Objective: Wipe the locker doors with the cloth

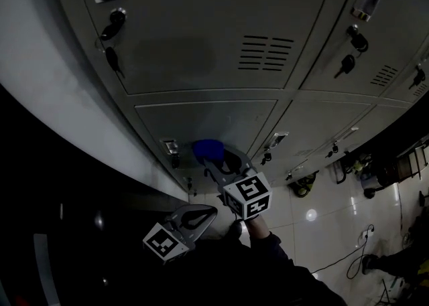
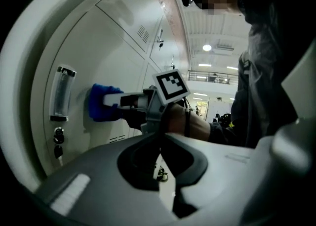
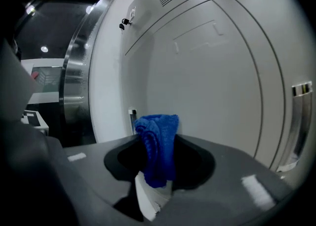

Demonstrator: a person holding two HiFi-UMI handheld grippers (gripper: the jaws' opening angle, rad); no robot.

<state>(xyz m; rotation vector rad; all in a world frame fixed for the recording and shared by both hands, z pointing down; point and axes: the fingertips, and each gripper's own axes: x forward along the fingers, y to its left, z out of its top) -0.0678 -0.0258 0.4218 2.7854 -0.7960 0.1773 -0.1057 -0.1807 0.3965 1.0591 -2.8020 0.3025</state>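
Observation:
A folded blue cloth (image 1: 208, 148) is pressed flat against a lower grey locker door (image 1: 208, 118). My right gripper (image 1: 213, 161) is shut on it, with its marker cube behind. In the right gripper view the cloth (image 3: 158, 146) sticks up between the jaws of the right gripper (image 3: 157, 173), in front of the door (image 3: 212, 86). The left gripper view shows the cloth (image 2: 101, 102) touching the door (image 2: 98, 57) beside a handle. My left gripper (image 1: 201, 215) hangs lower and left, away from the lockers. In its own view the left gripper (image 2: 159, 143) is shut with nothing in it.
Keys hang from the locks (image 1: 111, 32) of the upper doors, which have vent slots (image 1: 265, 52). A clear handle (image 2: 61, 94) with a lock below sits left of the cloth. A steel column (image 3: 79, 76) borders the lockers. Cables (image 1: 348, 264) lie on the tiled floor.

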